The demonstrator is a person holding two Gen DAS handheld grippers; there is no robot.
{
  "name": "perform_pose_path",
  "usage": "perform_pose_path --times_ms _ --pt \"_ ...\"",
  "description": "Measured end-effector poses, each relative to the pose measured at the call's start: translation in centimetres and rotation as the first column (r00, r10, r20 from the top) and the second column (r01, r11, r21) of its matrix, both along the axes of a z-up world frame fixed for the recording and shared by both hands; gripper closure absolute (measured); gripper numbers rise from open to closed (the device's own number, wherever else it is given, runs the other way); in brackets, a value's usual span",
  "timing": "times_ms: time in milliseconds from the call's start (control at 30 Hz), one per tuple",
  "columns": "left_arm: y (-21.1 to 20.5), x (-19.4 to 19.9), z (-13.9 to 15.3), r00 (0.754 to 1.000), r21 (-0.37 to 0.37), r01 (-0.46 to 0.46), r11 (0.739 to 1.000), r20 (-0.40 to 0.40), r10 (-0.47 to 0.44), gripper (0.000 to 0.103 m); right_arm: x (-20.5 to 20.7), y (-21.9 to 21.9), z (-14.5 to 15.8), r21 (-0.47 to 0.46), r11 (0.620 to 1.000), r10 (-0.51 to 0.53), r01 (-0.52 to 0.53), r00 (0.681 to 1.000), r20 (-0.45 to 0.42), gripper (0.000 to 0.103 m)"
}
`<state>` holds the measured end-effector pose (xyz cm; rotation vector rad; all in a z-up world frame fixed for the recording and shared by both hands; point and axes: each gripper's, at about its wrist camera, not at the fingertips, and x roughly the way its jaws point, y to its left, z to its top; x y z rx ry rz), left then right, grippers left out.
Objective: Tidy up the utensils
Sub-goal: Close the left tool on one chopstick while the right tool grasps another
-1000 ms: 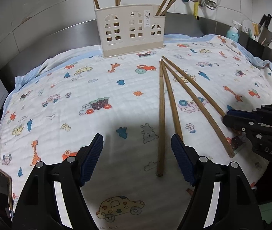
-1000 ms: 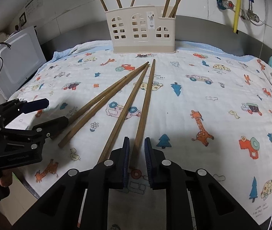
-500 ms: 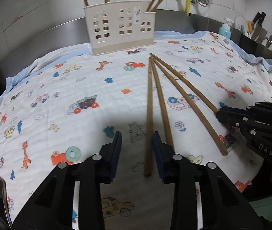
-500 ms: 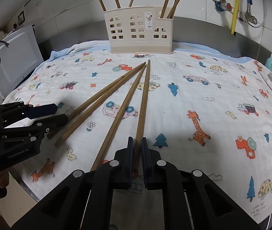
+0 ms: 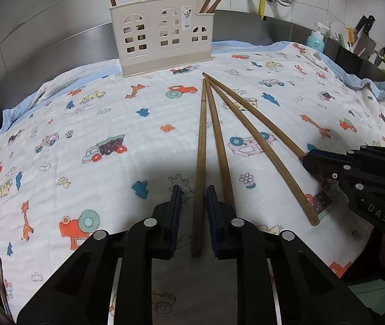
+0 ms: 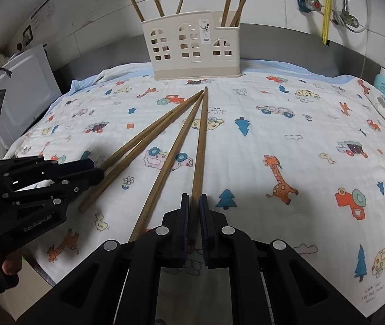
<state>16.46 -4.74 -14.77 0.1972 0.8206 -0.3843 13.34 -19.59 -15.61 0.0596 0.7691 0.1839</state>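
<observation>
A: Where are the four chopsticks?

B: They lie on the printed cloth (image 5: 84, 124), spread like a fan. Their far tips meet ahead of both pairs of fingers, just before the beige holder (image 5: 162, 35). More chopsticks stand upright inside that holder.

A: What does the left gripper (image 5: 193, 211) do?

B: Its fingers are narrow, one on each side of the leftmost chopstick (image 5: 200, 162). The right pad seems to touch the wood, but a small gap remains on the left side, so I cannot tell if the grip is firm. The second chopstick (image 5: 219, 146) passes just outside its right finger (image 5: 211, 216).

A: And the right gripper (image 6: 194, 216)?

B: Its blue pads (image 6: 184, 216) press from both sides on the near end of the rightmost chopstick (image 6: 201, 140), which runs straight forward from between them. The third chopstick (image 6: 170, 159) goes just outside its left finger.

A: Do the grippers see each other?

B: Yes. The left one (image 6: 65, 173) shows at the left of the right fingers, the right one (image 5: 355, 168) at the right of the left fingers.
</observation>
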Motion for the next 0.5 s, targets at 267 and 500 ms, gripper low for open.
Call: perform_pose_path --times_ms 267,500 --pt "0.1 0.2 0.0 1.0 -0.015 -0.015 1.0 -0.01 0.015 0.093 -0.7 -1.4 2.0 0.01 0.999 -0.038 0.037 0.998 0.056 0.096" --pt "0.0 0.1 0.0 1.0 -0.006 -0.004 1.0 -0.007 0.004 0.093 -1.2 -1.8 5.8 -0.009 0.999 -0.033 0.035 0.988 0.151 0.097"
